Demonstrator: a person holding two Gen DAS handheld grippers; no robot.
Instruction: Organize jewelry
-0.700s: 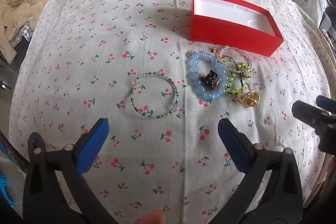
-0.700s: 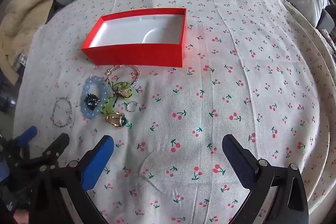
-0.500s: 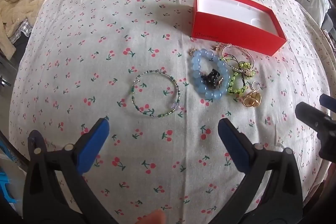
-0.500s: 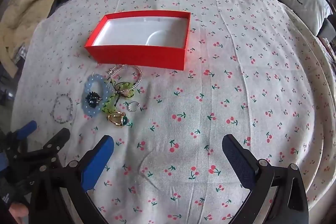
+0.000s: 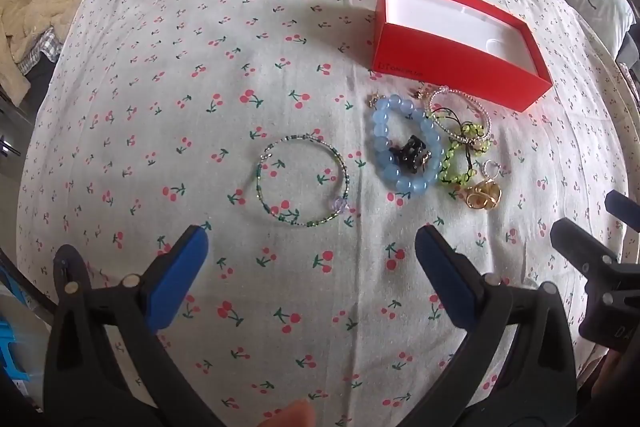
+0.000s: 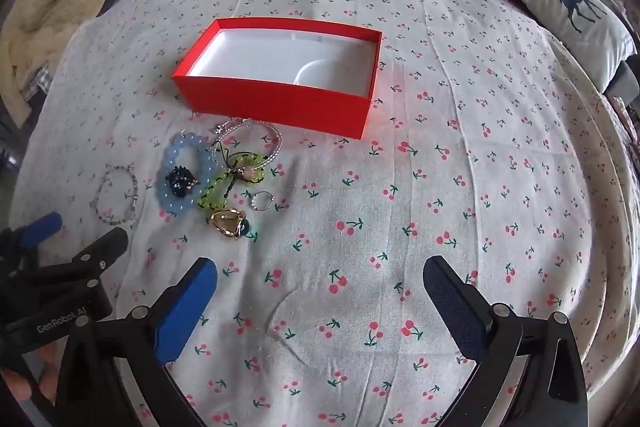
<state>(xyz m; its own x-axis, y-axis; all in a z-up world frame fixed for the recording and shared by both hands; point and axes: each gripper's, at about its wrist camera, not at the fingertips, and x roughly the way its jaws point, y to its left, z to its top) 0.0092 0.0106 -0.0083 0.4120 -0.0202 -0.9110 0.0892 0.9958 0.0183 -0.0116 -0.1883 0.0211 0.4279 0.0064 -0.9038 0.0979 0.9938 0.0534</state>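
Task barely started, by my reading: nothing was in the box and every piece still lay on the cloth.

Box: red, open-topped, white inside. Interior showed bare, apart from a moulded curve near one corner. No jewelry in it in either view.

Jewelry, all loose on the cloth just in front of the box:
- wire bangle, alone, apart from the rest, nearest the left gripper.
- blue bracelet with a black charm lying inside its loop.
- silver bracelet, closest to the box wall, overlapping the green bracelet.
- gold piece and a small ring beside the cluster.

Left gripper: jaws spread wide, nothing between them, above the cloth short of the bangle.
Right gripper: likewise wide apart and empty, over bare cloth to the right of the cluster.

Left to do: all pieces into the box.
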